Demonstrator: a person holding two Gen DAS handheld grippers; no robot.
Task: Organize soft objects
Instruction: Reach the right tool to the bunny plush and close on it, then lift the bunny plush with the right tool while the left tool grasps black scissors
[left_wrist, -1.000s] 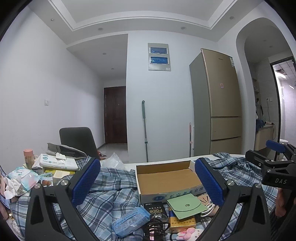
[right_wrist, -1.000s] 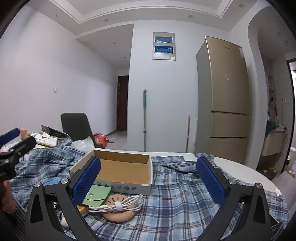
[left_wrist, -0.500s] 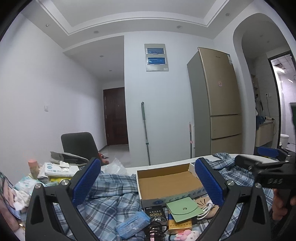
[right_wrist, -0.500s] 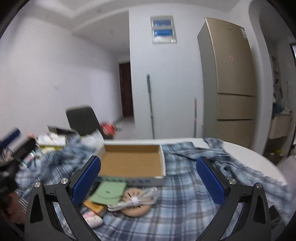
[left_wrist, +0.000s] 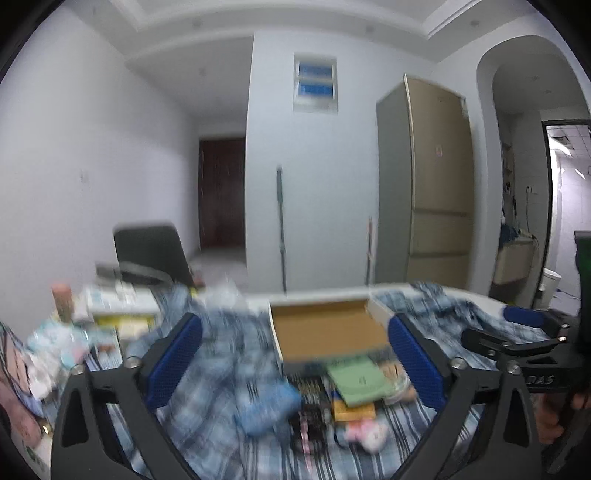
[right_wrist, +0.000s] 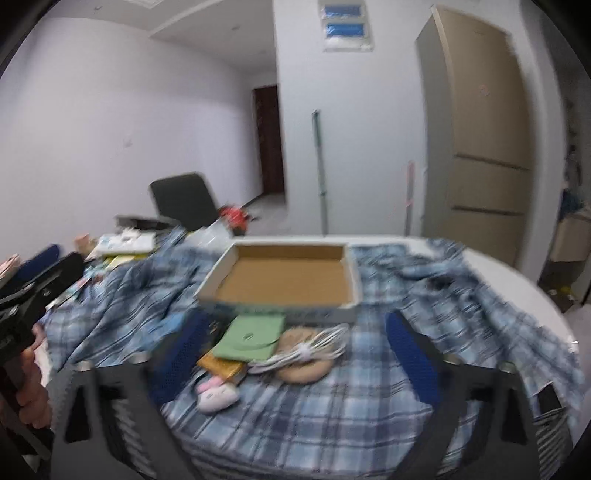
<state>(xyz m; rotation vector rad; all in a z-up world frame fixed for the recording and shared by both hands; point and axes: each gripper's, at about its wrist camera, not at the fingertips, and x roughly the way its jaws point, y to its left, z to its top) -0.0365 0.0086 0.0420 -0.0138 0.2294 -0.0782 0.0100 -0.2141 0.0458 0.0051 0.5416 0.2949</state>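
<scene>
Covering the counter (right_wrist: 517, 273), the plaid cloth (right_wrist: 424, 332) lies rumpled; the box (right_wrist: 284, 280) at the middle is empty. Near it the pink plush (right_wrist: 216, 395), seemingly soft, waits. Both grippers, left (left_wrist: 295, 354) and right (right_wrist: 295, 354), spread, hold nothing: nothing sorted.

Two low wrist views — both facing the cardboard box (left_wrist: 328, 328) (right_wrist: 288, 278).

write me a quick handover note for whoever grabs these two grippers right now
Left gripper: open, empty, above the plaid cloth.
Right gripper: open, empty, over the clutter.
Cardboard box: on the cloth, nothing inside.
In front of it: green pouch, white cable on a tan pad, pink plush, blue packet.
Done: nothing visibly sorted. Left: everything.
</scene>
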